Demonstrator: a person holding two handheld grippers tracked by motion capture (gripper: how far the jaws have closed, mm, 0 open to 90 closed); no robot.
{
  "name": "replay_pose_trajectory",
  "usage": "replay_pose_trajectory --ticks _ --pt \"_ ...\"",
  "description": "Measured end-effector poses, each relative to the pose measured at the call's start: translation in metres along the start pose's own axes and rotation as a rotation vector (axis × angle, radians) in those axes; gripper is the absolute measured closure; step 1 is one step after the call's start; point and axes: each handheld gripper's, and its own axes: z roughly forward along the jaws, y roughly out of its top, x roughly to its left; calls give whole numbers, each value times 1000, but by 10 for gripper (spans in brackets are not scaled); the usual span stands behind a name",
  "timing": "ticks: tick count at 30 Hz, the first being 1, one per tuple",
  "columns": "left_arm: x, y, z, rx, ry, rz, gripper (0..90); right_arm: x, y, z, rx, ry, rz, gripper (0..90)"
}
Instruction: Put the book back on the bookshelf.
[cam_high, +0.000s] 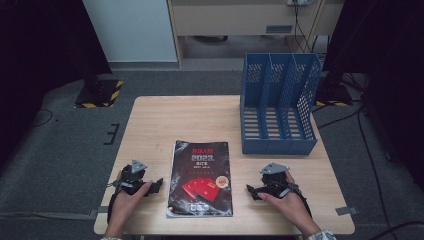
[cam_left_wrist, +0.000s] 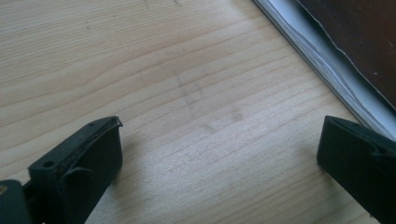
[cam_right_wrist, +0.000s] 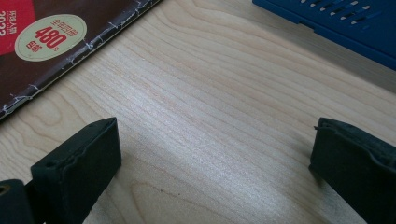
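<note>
2 tongs — left tongs (cam_high: 156, 185) and right tongs (cam_high: 251, 190), jaws gaping apart — are flanking the book (cam_high: 201, 178) lying on the surface (cam_high: 200, 117).

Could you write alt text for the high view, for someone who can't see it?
A dark book lies flat on a wooden table, between a person's two hand-held grippers, the left gripper and right gripper, both open and pointing at it. A blue file rack with three slots stands at the far right corner.

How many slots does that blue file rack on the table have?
3: the blue file rack at the table's far right has a left slot, a middle slot and a right slot, side by side, all looking empty.
</note>
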Motion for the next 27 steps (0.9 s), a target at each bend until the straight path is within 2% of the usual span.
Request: replay_pose_trajectory --ticks 3,4,6,7,8,9,10,12,13,14,16,17,18,19,20,21,24,27 --pt "-3 2 -1 10 -11 7 29 1 0 -1 -1 6 -1 72" --pt "-6 5 -4 14 -26 -11 51 3 2 -2 -1 15 -7 122" --pt "-7 6 -6 5 -33 -16 60 4 4 -3 -9 31 -14 152" --pt "-9 7 -8 -2 -36 -21 61 7 7 -5 -29 48 -36 179" --pt "-14 9 -12 -22 -59 -17 67 14 10 -7 -50 62 -58 237" --pt "-14 9 -12 -22 -59 -17 68 14 10 -7 -50 62 -58 237" --pt "-18 11 -15 -37 -76 -28 68 17 11 -7 -55 72 -70 242" --pt "-29 14 -20 -43 -103 -47 91 30 17 -7 -70 118 -104 281" --pt "-29 14 -20 -43 -103 -47 91 30 17 -7 -70 118 -104 281" --pt "-35 15 -22 -38 -105 -38 91 33 19 -6 -73 132 -103 279" --pt "-48 16 -23 -18 -109 -31 105 47 26 -4 -83 203 -96 268" --pt "-48 16 -23 -18 -109 -31 105 47 26 -4 -83 203 -96 268" --pt "-55 16 -24 2 -110 -26 105 55 29 1 -77 225 -100 253" --pt "-55 16 -24 2 -110 -26 105 55 29 1 -77 225 -100 253" --pt "-59 16 -24 15 -104 -31 105 64 29 6 -62 239 -110 231" --pt "-59 16 -24 15 -104 -31 105 64 29 6 -62 239 -110 231" --pt "-64 17 -19 42 -118 -33 115 78 27 16 -37 255 -121 200" --pt "-66 17 -16 50 -124 -30 138 83 25 20 -29 261 -128 180"
